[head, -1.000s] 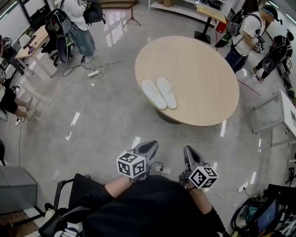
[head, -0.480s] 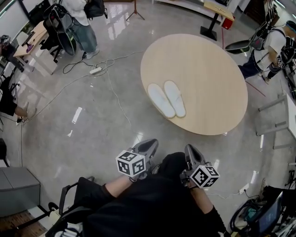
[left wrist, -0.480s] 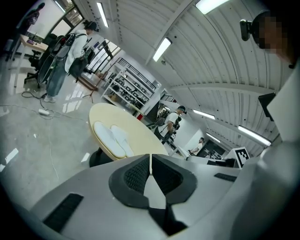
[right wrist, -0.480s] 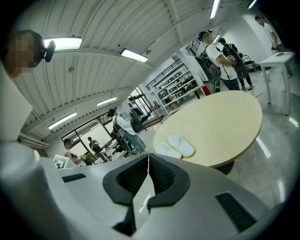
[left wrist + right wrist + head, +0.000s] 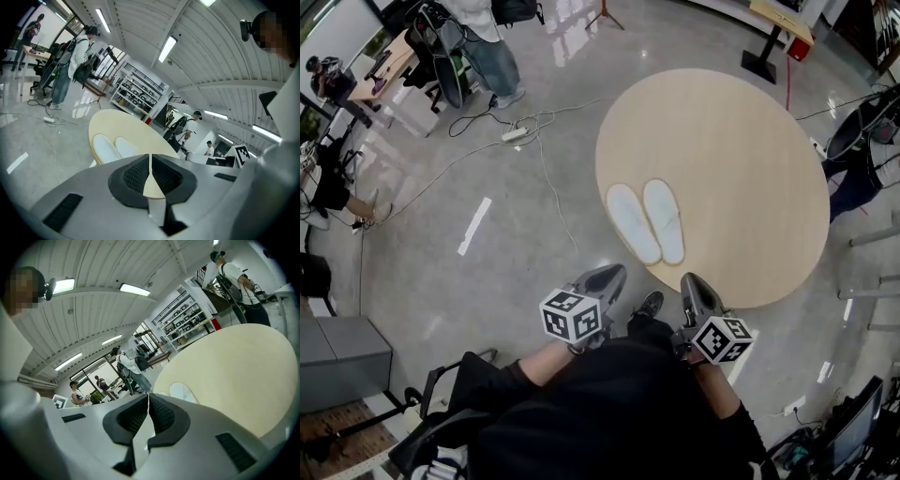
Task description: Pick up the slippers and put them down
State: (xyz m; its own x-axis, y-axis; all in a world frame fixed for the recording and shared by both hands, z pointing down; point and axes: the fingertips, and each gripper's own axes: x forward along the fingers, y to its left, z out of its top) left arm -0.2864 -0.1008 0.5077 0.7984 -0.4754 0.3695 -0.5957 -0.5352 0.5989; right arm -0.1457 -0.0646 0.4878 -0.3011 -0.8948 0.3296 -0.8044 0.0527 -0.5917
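Observation:
Two white slippers lie side by side, soles up, near the front edge of a round beige table (image 5: 741,141): the left slipper (image 5: 633,221) and the right slipper (image 5: 664,219). Both also show in the left gripper view, left slipper (image 5: 104,149) and right slipper (image 5: 127,147); one slipper (image 5: 182,392) shows in the right gripper view. My left gripper (image 5: 609,276) is shut and empty, short of the table edge. My right gripper (image 5: 690,283) is shut and empty too, just at the table's near rim. Neither touches a slipper.
A person (image 5: 492,37) stands at the back left beside desks and chairs. A power strip (image 5: 515,134) and cables trail across the glossy floor left of the table. Another person (image 5: 862,159) stands at the table's right edge. A monitor and cables sit at bottom right.
Both grippers and the view have moved forward toward the table; the slippers now lie much nearer in front of the grippers. Jaws stayed shut.

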